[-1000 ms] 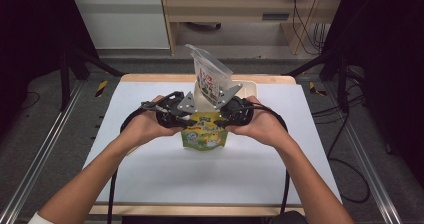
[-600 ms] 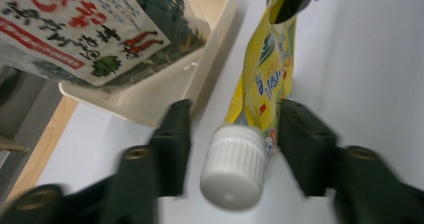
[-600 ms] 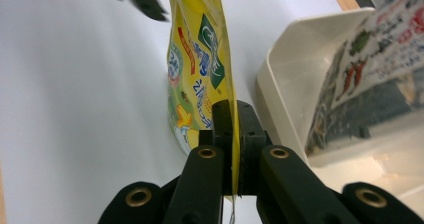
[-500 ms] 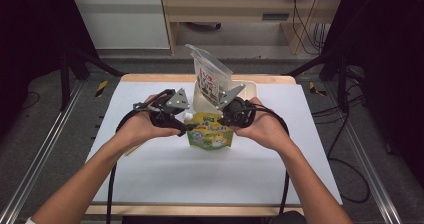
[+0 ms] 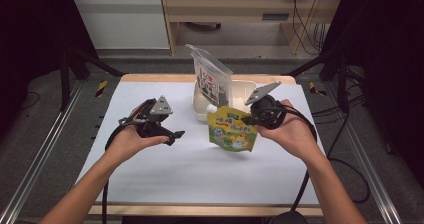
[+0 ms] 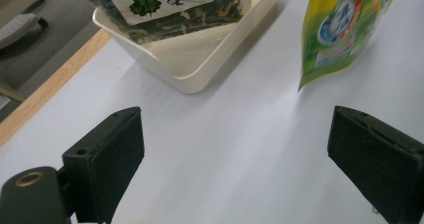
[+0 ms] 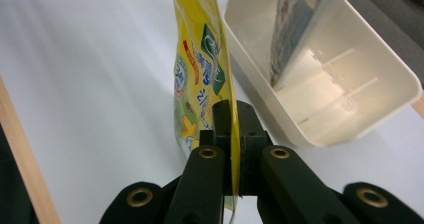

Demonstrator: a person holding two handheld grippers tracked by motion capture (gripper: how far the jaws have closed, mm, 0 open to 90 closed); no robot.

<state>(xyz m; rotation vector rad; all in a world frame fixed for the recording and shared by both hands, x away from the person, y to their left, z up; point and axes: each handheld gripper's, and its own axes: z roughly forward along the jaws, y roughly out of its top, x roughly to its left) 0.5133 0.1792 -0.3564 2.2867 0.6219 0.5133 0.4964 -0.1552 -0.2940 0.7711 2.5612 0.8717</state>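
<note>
We are looking at a yellow-green pouch (image 5: 230, 130) printed with a blue-and-white round logo, cartoon figures and a white cap. Behind it, a clear packet (image 5: 212, 80) is showing dark green contents under a white label with red and green pictures. The tub (image 5: 246, 90) holding that packet is showing cream all over. The worktop (image 5: 200, 174) is showing white with a pale wooden edge. Both the left gripper (image 5: 170, 134) and the right gripper (image 5: 248, 118) are showing matte black, with brass-coloured bushings and grey plates.

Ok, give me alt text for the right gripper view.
The right gripper has its jaws shut on the edge of a yellow pouch above the white table. Beside it, a cream tray holds a clear packet.
</note>
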